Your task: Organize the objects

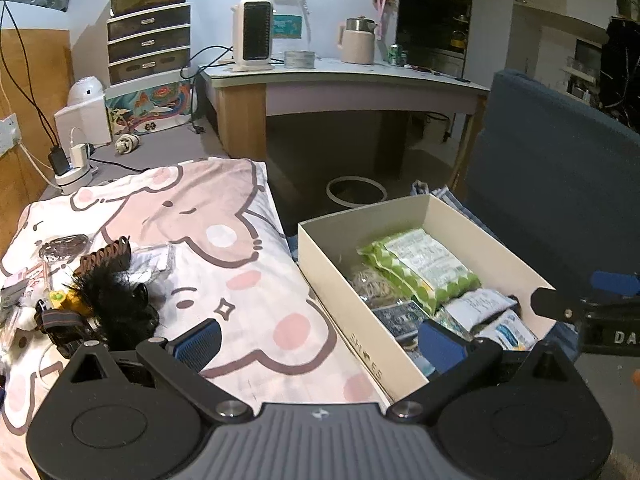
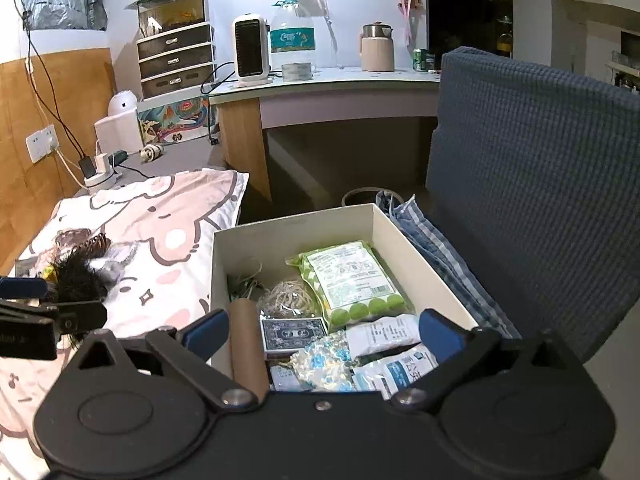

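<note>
A white shoe box (image 1: 360, 320) (image 2: 224, 256) sits on the bed beside a pink cartoon pillow (image 1: 224, 216) (image 2: 160, 216). It holds a green dotted packet (image 1: 420, 268) (image 2: 352, 280), rubber bands (image 2: 286, 296), a card deck (image 2: 292, 332), a cardboard tube (image 2: 246, 344) and white sachets (image 2: 380, 334). A pile of small items with a black fluffy piece (image 1: 112, 300) (image 2: 78, 276) lies on the pillow's left. My left gripper (image 1: 320, 340) is open and empty over the box's left wall. My right gripper (image 2: 324, 332) is open and empty over the box's near end.
A blue chair back (image 2: 536, 184) (image 1: 560, 184) stands right of the box, with a striped cloth (image 2: 436, 248) beside it. A desk (image 1: 340, 80) with a heater and kettle is behind. A power strip (image 1: 72, 172) lies beyond the pillow.
</note>
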Tool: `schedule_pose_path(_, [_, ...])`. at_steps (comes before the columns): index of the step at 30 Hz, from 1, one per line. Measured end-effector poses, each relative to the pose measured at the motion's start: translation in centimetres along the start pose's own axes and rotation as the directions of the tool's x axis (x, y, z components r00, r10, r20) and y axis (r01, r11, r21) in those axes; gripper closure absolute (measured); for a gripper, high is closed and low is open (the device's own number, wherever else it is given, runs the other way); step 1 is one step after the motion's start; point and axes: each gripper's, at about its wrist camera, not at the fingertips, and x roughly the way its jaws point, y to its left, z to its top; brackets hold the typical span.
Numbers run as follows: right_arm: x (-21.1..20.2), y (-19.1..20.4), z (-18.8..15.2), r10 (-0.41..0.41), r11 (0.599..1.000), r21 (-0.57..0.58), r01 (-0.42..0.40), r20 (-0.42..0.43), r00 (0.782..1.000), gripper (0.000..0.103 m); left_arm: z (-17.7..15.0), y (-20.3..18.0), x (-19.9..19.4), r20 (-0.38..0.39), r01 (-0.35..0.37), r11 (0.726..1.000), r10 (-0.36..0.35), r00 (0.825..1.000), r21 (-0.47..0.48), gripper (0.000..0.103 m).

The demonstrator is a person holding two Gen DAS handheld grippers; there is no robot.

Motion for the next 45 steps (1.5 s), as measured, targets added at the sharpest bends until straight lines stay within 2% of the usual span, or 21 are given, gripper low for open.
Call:
schedule_pose_path(6, [0.6, 0.4, -1.4, -0.029, 0.999, -0.012, 0.029, -0.004, 1.0, 0.001, -1.1, 0.4, 0.5, -0.005, -0.003, 1.0, 0.003, 1.0, -0.01, 0.0])
schedule_pose_path(17, [0.9, 0.2, -2.4, -0.024, 1.0, 0.012, 0.024, 0.013, 1.0, 0.001, -2.1, 1.8, 1.6, -0.004, 0.001, 0.999, -0.001, 1.0, -0.047, 0.0])
schedule_pose_path(24, [1.2, 0.6, -2.7, -0.03, 1.0, -0.005, 0.03, 0.002, 1.0, 0.001, -2.7, 1.7, 2.0, -0.004, -0.01, 1.0, 0.01, 1.0, -0.018, 0.0])
schedule_pose_path(35, [1.1, 0.3, -2.9, -0.026, 0.999, 0.022, 0.026, 0.005, 1.0, 0.001, -3.0, 2.2, 2.1, -0.012, -0.016, 0.999, 0.015, 1.0, -0.032, 0.0])
schedule_pose_path(45, [1.2, 1.1, -2.8, -0.024, 0.999, -0.031, 0.024, 0.01, 1.0, 0.001, -3.0, 2.2, 2.1, -0.012, -0.014, 0.999, 0.014, 1.0, -0.034, 0.0])
